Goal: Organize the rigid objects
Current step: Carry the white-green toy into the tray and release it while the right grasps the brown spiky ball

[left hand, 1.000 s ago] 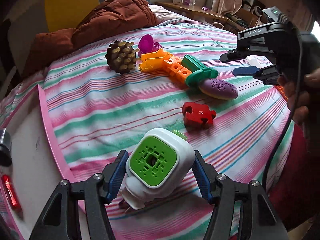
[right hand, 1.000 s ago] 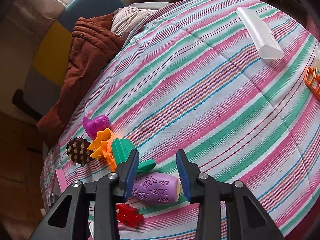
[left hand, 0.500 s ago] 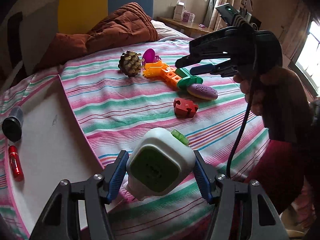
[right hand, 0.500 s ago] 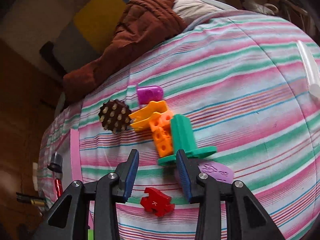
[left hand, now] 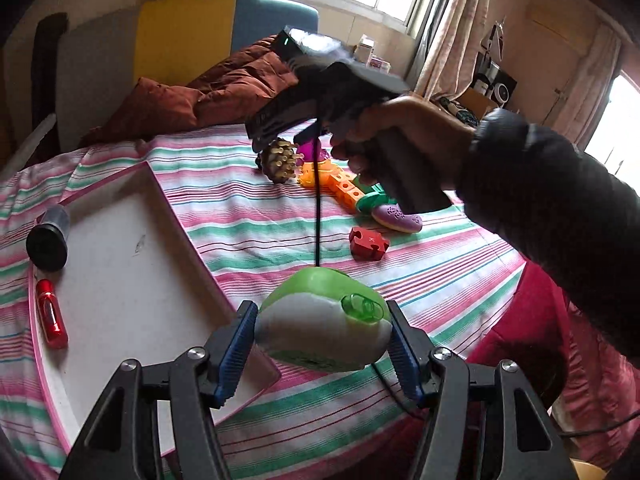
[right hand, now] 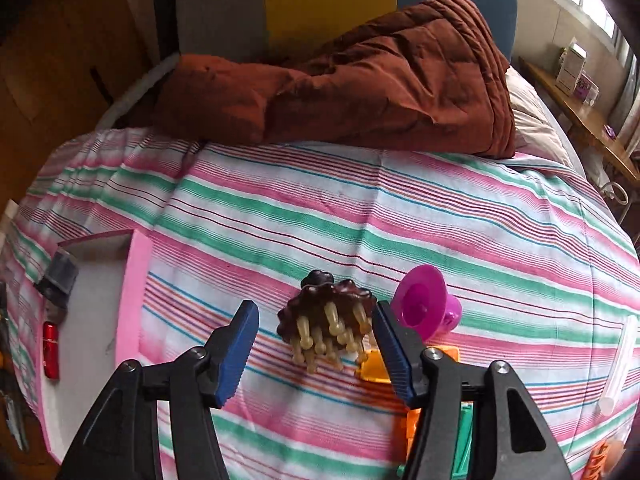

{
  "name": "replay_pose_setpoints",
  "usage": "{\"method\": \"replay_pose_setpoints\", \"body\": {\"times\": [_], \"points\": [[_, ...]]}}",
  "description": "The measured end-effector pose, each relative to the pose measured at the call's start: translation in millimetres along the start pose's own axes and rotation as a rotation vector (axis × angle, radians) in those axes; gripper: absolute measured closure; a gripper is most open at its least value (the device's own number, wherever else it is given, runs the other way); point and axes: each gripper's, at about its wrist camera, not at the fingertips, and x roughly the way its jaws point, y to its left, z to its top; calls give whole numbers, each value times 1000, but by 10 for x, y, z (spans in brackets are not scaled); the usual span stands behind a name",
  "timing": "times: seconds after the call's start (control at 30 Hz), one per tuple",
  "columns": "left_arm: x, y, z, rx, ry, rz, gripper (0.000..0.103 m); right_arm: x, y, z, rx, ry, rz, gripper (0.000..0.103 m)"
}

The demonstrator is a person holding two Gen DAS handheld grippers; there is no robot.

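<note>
My left gripper (left hand: 322, 344) is shut on a white and green toy cube (left hand: 320, 320), held above the near right corner of a pink-rimmed white tray (left hand: 120, 260). My right gripper (right hand: 316, 344) points down over a brown spiky ball (right hand: 326, 320) on the striped bed cover; its jaws are opening. The ball lies between the pads, nearer the right one, and neither pad presses on it. In the left wrist view a hand (left hand: 384, 136) holds that gripper over the spiky ball (left hand: 280, 160).
A red bottle (left hand: 50, 312) and a black cylinder (left hand: 46, 236) lie on the tray. A magenta cup (right hand: 420, 304), orange blocks (left hand: 340, 184), a purple oval (left hand: 398, 216) and a red puzzle piece (left hand: 368, 242) lie on the cover. A brown quilt (right hand: 360, 88) is behind.
My left gripper carried the toy cube up and left to the tray's corner. My right gripper swung from the purple oval to the spiky ball, rolled, and its jaws widened.
</note>
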Motion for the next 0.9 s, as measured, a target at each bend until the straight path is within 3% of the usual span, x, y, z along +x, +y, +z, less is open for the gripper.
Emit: {"method": "replay_pose_setpoints", "body": {"times": [0.13, 0.27, 0.33, 0.6, 0.77, 0.9], "points": [[-38, 105, -2, -44, -2, -8, 40, 345, -9, 35, -16, 66, -75, 44], [-65, 164, -12, -74, -7, -16, 40, 291, -47, -71, 5, 36, -15, 44], [-99, 170, -10, -77, -17, -15, 40, 242, -2, -188, -31, 30, -26, 45], [-273, 201, -48, -90, -49, 7, 40, -36, 169, -825, -72, 52, 54, 44], [-386, 312, -105, -137, -56, 42, 40, -255, 291, -1198, -82, 21, 67, 44], [-476, 431, -180, -187, -60, 86, 40, -239, 230, -1216, -32, -8, 101, 44]]}}
